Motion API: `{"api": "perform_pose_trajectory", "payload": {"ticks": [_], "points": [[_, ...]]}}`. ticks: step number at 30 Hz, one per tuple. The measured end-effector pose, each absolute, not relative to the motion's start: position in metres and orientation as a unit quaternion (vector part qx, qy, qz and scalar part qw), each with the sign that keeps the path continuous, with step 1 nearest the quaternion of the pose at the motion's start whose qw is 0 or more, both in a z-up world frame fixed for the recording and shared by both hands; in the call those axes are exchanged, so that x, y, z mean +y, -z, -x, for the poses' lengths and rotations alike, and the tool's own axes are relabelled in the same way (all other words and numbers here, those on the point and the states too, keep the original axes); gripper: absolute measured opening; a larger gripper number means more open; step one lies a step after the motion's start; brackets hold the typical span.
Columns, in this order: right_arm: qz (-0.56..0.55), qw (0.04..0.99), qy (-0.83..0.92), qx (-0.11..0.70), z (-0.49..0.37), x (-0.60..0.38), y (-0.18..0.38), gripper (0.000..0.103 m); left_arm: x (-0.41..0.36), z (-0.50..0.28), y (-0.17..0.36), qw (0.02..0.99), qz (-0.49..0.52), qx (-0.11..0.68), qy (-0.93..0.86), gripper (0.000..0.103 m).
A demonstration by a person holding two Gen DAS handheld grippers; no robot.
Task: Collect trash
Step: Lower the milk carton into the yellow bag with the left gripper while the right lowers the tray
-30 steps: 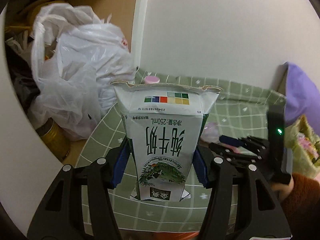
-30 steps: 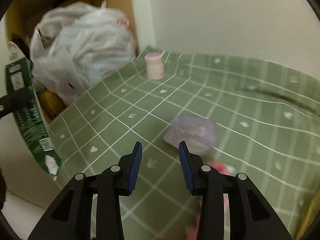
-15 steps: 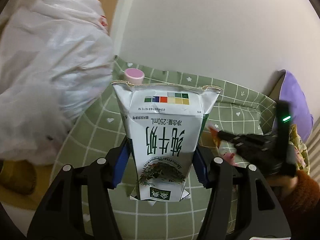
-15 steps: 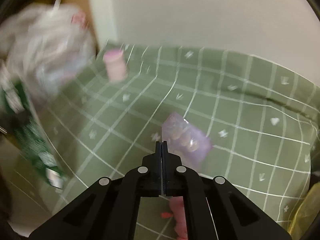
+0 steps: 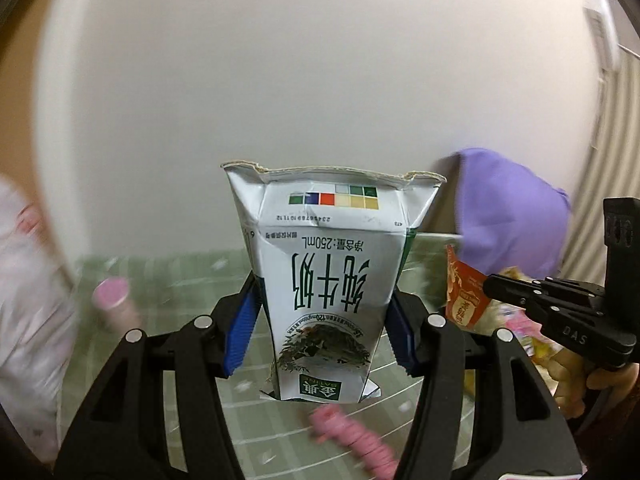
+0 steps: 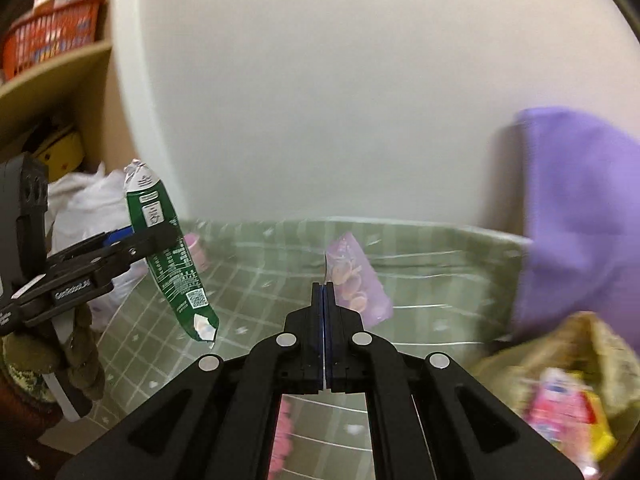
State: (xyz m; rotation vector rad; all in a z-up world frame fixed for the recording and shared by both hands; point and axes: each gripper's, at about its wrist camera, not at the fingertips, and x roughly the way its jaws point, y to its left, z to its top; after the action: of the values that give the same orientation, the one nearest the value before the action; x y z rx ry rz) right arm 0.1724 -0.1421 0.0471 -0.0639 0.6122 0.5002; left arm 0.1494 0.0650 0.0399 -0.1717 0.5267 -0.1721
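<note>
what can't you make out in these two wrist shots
- Left wrist view: pink-capped bottle, smeared by motion; label unreadable.
- Left wrist view: pink thing below the milk carton, blurred and partly behind the left gripper; unidentifiable.
- Left wrist view: the carton's inside, hidden by its front wall.
- Right wrist view: yellow bag, contents blurred, cut by the lens edge.
- Right wrist view: snack packet in the right gripper; print blurred.

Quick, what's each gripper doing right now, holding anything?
Left gripper: closed on the milk carton.
Right gripper: just snapped shut on the edge of a purple wrapper.
</note>
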Motion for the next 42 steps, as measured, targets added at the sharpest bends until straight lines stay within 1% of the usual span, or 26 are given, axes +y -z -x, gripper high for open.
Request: {"api": "perform_pose_trajectory", "payload": {"ticks": [9, 17, 23, 28, 35, 39, 42], "points": [[-0.001, 0.953, -0.149, 0.264, -0.141, -0.242, -0.081, 0.002, -0.032, -0.176, -0.054, 0.945, 0.062, 0.245, 0.209, 0.054], [-0.032, 0.963, -0.069, 0.260, -0.119, -0.323, -0.087, 0.002, -0.121, -0.200, -0.050, 0.916, 0.057, 0.252, 0.306, 0.054], [-0.050, 0.959, -0.047, 0.275, -0.114, -0.358, -0.072, 0.002, -0.181, -0.214, -0.036, 0.894, 0.053, 0.268, 0.356, 0.054], [-0.082, 0.951, -0.055, 0.294, -0.118, -0.377, -0.051, 0.002, -0.218, -0.229, -0.003, 0.880, 0.043, 0.283, 0.379, 0.053], [-0.105, 0.935, -0.068, 0.331, -0.135, -0.396, -0.010, 0.002, -0.240, -0.232, 0.045, 0.860, 0.015, 0.348, 0.374, 0.050], [-0.121, 0.934, -0.072, 0.328, -0.141, -0.408, -0.002, 0.002, -0.243, -0.233, 0.051, 0.856, 0.012, 0.358, 0.373, 0.050], [-0.121, 0.938, -0.074, 0.316, -0.142, -0.414, -0.008, 0.002, -0.251, -0.230, 0.038, 0.854, 0.024, 0.352, 0.383, 0.050]]}}
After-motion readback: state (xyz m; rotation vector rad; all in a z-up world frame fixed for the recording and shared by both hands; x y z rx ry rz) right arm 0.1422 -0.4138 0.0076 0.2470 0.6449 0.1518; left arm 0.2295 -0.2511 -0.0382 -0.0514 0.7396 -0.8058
